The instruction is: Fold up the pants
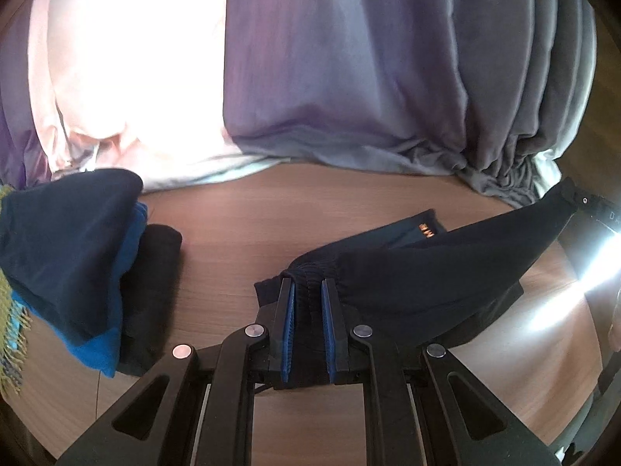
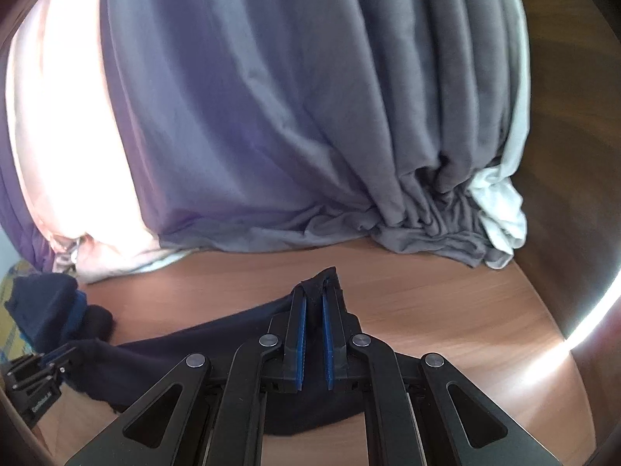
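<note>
The dark blue pants point(image 1: 419, 268) hang stretched between the two tongs, just above the brown wooden surface point(image 1: 233, 233). The left tongs point(image 1: 308, 287) are pinching the ribbed end of the pants, with a thick fold of cloth squeezed between the blue pads point(image 1: 288, 334). The right tongs point(image 2: 315, 299) are pressed together on another corner of the pants, and a small peak of cloth sticks up past the tips. From that corner the pants run across to the left tongs, which show at the edge of the right camera's picture. Part of the pants sags down and touches the surface. A bit of the pants with small orange letters point(image 1: 425, 229) lies flat on the surface behind the lifted part.

A pile of other clothes point(image 1: 73, 256) sits on the surface, well apart from the pants, on the left side. It has dark blue, bright blue and black pieces. Behind the pants, at the far edge of the surface, hangs a big grey-purple curtain point(image 1: 349, 77), bunched up where it meets the surface. Bright light comes through beside the curtain
</note>
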The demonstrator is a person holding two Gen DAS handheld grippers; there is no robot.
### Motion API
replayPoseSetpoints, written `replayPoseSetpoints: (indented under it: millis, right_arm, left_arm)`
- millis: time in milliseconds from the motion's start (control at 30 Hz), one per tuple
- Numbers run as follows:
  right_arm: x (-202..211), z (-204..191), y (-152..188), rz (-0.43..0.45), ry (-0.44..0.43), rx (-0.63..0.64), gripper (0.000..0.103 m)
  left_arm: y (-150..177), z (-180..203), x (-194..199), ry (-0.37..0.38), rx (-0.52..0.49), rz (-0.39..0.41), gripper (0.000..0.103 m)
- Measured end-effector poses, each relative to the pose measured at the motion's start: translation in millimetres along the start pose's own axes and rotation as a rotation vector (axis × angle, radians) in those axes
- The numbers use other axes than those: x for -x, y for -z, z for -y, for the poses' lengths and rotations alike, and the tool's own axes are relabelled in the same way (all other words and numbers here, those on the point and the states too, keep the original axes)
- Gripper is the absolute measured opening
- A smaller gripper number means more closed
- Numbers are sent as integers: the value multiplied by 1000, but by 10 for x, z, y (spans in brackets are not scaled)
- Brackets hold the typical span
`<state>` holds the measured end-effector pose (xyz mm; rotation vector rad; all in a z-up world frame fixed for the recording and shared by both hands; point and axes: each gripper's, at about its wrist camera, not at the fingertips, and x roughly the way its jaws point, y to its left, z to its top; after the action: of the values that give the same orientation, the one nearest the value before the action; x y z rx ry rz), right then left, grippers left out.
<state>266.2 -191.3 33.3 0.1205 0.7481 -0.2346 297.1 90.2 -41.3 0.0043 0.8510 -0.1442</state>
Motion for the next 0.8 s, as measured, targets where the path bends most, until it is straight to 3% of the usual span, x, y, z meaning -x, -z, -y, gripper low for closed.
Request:
replayPoseSetpoints:
  millis: [433, 800]
  right_arm:
    - [-1078, -67, -69, -157, -28, 8, 8]
    - [-1801, -191, -26, -233, -72, 30, 10]
  left_arm:
    - [-124, -197, -513, -56, 70, -65, 15]
    - [-177, -339, -865, -115, 121, -124, 20]
